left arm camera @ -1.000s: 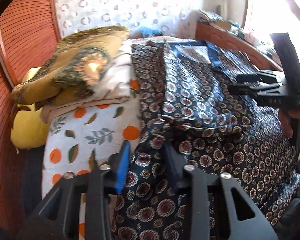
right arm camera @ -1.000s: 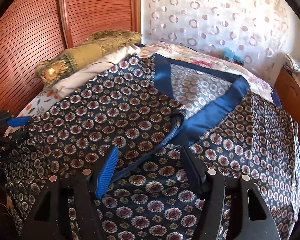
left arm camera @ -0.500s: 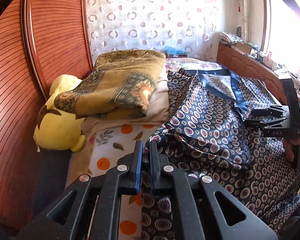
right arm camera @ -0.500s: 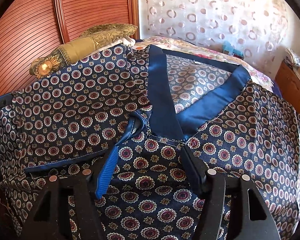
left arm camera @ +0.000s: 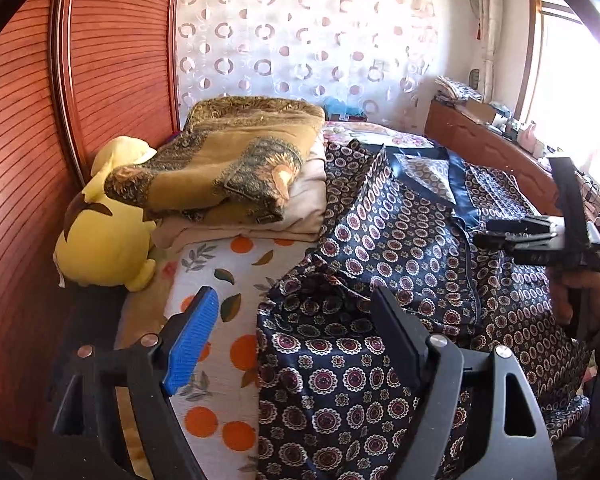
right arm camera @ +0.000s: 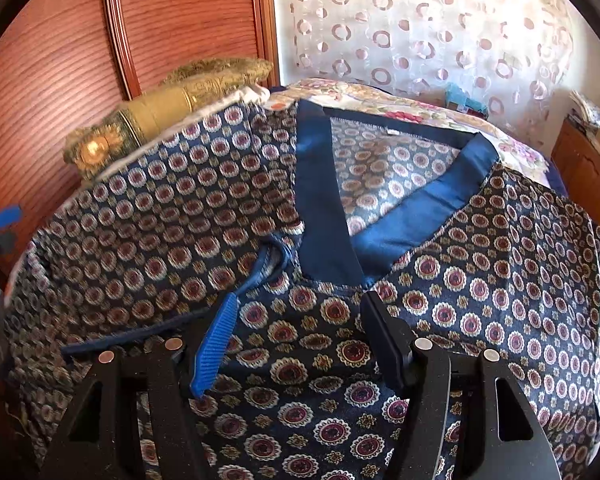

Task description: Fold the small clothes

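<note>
1. A bed covered by a white sheet printed with oranges and leaves (left arm camera: pixel 216 268) is seen beside a reddish ribbed wooden wardrobe door (left arm camera: pixel 112 60).
2. A dark navy satin garment patterned with round medallions and trimmed with a plain blue neckband (right arm camera: pixel 480 280) is spread flat across the bed; its V-neck (right arm camera: pixel 380 216) is turned away from the cameras, and one side panel is laid over towards the middle.
3. A folded olive-gold patterned blanket (left arm camera: pixel 236 160) is stacked on cream bedding at the head of the bed, just beside the garment's edge.
4. A yellow plush toy (left arm camera: pixel 100 240) is wedged between the blanket stack and the wardrobe.
5. The left claw (left arm camera: pixel 296 344) is held over the garment's near left edge; its jaws are opening, wide apart, with cloth lying beneath them but not pressed by the pads.
6. The right claw (right arm camera: pixel 296 340) is held above the garment just below the V-neck, its jaws apart and nothing clamped; in the left view it is gripped by a hand (left arm camera: pixel 588 300).
</note>
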{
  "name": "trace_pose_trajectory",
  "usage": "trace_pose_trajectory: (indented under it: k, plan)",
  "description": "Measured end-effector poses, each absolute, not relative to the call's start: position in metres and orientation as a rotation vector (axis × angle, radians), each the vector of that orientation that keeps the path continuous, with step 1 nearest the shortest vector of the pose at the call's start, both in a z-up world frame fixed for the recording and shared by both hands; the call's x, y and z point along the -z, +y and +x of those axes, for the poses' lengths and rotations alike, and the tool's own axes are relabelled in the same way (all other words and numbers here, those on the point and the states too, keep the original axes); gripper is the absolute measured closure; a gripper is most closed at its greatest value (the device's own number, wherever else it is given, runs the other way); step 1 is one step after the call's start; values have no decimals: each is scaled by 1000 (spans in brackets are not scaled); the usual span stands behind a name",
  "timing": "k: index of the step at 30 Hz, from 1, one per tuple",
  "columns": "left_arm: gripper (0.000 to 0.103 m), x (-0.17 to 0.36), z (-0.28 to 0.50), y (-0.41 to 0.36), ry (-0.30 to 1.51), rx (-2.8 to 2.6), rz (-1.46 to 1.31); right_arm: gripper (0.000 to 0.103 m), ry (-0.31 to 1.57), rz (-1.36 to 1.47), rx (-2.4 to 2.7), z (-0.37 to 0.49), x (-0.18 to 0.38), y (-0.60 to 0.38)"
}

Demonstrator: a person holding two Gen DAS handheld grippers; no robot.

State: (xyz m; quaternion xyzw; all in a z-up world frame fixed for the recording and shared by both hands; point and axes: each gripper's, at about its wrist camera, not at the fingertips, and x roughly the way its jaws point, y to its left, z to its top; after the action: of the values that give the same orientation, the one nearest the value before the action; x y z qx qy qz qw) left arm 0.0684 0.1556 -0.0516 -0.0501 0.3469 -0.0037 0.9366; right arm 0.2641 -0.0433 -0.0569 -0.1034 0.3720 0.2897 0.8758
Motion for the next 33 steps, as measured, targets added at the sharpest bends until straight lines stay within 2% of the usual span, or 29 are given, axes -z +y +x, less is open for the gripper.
trace_pose_trajectory:
  k: [2, 8, 11, 12, 13, 15, 18, 23, 26, 29, 30, 33]
  plan:
    - [24, 55, 70, 151, 713, 7, -92, 37, 773, -189, -627, 266, 50, -42]
    - [24, 61, 75, 138, 730, 21, -72, 53, 819, -181, -622, 288, 48, -20]
    - [24, 63, 75, 133, 735, 26, -66, 68, 846, -207, -583, 297, 56, -13]
    - [24, 63, 76, 133, 735, 26, -64, 83, 849, -215, -578, 297, 57, -12]
    - [24, 64, 75, 132, 734, 25, -64, 94, 852, -214, -588, 297, 58, -13]
    - [24, 62, 74, 132, 731, 25, -66, 98, 825, -200, -620, 288, 52, -21]
    - [24, 59, 70, 130, 715, 32, -69, 99, 752, -202, -599, 270, 38, -39]
    - [24, 56, 75, 121, 713, 46, -63, 98, 770, -240, -555, 268, 46, -48]
    - [24, 53, 79, 110, 710, 67, -56, 85, 781, -225, -566, 266, 48, -51]
    - [24, 51, 83, 96, 710, 93, -34, 65, 764, -211, -565, 256, 50, -70]
    - [24, 51, 85, 92, 711, 100, -28, 55, 762, -207, -556, 253, 51, -78]
    - [24, 49, 93, 74, 711, 126, -12, 50, 751, -197, -534, 238, 49, -103]
